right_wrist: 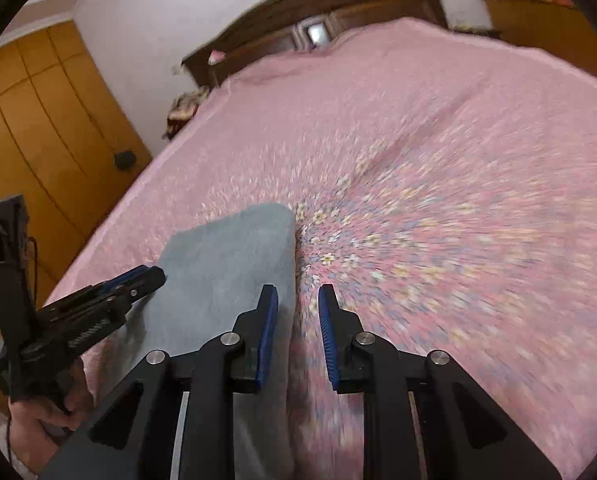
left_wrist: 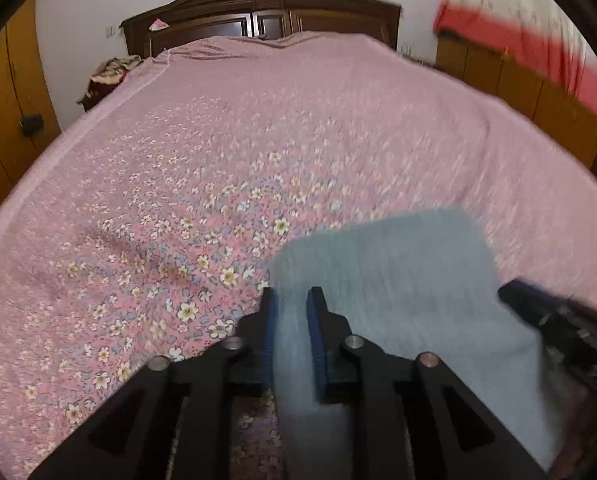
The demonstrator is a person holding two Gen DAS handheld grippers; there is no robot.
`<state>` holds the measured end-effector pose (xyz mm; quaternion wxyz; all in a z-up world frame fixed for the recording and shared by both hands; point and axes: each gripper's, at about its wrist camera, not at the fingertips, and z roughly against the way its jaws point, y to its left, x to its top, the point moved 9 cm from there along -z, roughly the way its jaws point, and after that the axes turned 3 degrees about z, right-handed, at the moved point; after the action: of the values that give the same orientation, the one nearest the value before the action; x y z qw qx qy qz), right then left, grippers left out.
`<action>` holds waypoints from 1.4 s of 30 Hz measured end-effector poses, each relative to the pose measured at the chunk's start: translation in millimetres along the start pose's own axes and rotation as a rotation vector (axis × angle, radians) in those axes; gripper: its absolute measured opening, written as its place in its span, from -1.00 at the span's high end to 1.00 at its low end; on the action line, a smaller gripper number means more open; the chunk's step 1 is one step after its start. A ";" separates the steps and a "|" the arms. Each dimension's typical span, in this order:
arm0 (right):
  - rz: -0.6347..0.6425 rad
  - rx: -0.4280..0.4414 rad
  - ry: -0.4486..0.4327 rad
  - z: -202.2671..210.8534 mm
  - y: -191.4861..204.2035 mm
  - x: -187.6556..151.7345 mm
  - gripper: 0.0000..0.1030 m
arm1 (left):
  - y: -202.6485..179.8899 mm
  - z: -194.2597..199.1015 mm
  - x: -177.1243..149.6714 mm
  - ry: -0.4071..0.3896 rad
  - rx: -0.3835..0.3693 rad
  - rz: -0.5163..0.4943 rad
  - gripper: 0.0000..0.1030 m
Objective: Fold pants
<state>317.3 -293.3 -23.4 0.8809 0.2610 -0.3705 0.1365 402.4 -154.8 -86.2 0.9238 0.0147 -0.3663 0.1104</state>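
Note:
Folded blue-grey pants (left_wrist: 398,272) lie on the pink flowered bedspread (left_wrist: 218,160) near its front edge. My left gripper (left_wrist: 294,304) is shut on the pants at their near left edge, and the cloth fills the narrow gap between its blue pads. From the right wrist, the left gripper (right_wrist: 156,274) reaches onto the left edge of the pants (right_wrist: 226,260). My right gripper (right_wrist: 298,300) stands open over the right edge of the pants, its pads clear of the cloth, with bedspread (right_wrist: 438,200) showing in the gap. The right gripper's tip (left_wrist: 514,294) shows by the pants' right side.
A dark wooden headboard (left_wrist: 258,12) closes the far end of the bed. Orange wardrobe doors (right_wrist: 50,120) stand on the left and a wooden cabinet (left_wrist: 518,80) under red and white cloth (left_wrist: 518,28) on the right. A hand (right_wrist: 46,412) holds the left gripper's handle.

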 end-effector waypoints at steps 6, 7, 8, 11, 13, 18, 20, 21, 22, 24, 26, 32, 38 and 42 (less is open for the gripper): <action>0.190 -0.066 -0.098 80.8 30.7 -4.5 0.11 | -2.1 77.8 6.8 -0.106 -0.103 -0.095 0.11; 0.234 -0.079 -0.138 97.0 40.3 -3.9 -0.15 | -3.3 96.8 8.2 -0.140 -0.101 -0.113 0.07; 0.280 -0.075 -0.184 113.1 52.4 -3.6 -0.33 | -3.8 119.9 8.3 -0.183 -0.114 -0.125 -0.12; 0.387 -0.038 -0.270 144.6 82.4 -10.8 -0.90 | -15.7 181.2 6.4 -0.252 -0.192 -0.138 -0.40; 0.416 -0.052 -0.273 144.5 88.2 -19.3 -0.97 | -18.3 211.2 0.5 -0.292 -0.248 -0.138 -0.66; 0.495 -0.174 -0.216 155.9 76.2 -61.3 -0.96 | -4.6 243.7 -38.8 -0.328 -0.221 -0.129 -1.00; 0.505 -0.200 -0.205 155.9 66.7 -67.9 -0.97 | 4.7 244.4 -54.7 -0.313 -0.210 -0.108 -1.00; 0.489 -0.206 -0.206 159.8 57.6 -71.1 -0.97 | 10.4 245.0 -62.6 -0.302 -0.206 -0.103 -1.00; 0.453 -0.180 -0.209 164.3 52.6 -71.7 -0.98 | 16.9 245.2 -68.4 -0.295 -0.197 -0.106 -1.00; 0.363 -0.082 -0.224 171.1 43.9 -67.4 -1.00 | 30.3 249.5 -75.0 -0.311 -0.148 -0.127 -1.00; 0.332 -0.067 -0.216 167.7 36.3 -69.0 -1.00 | 43.4 249.8 -80.8 -0.343 -0.089 -0.170 -1.00; 0.272 -0.061 -0.148 148.7 24.3 -73.0 -1.00 | 73.9 227.2 -113.6 -0.302 -0.140 -0.109 -1.00; 0.320 -0.057 -0.178 157.5 35.1 -75.9 -1.00 | 65.7 233.4 -115.7 -0.296 -0.293 -0.111 -1.00; 0.335 -0.076 -0.166 152.5 36.6 -76.8 -1.00 | 50.1 229.6 -121.0 -0.279 -0.279 -0.172 -1.00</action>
<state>160.0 -352.2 24.0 0.8216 0.1728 -0.4849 0.2451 151.4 -154.1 -3.2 0.8632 -0.0668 -0.4998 -0.0239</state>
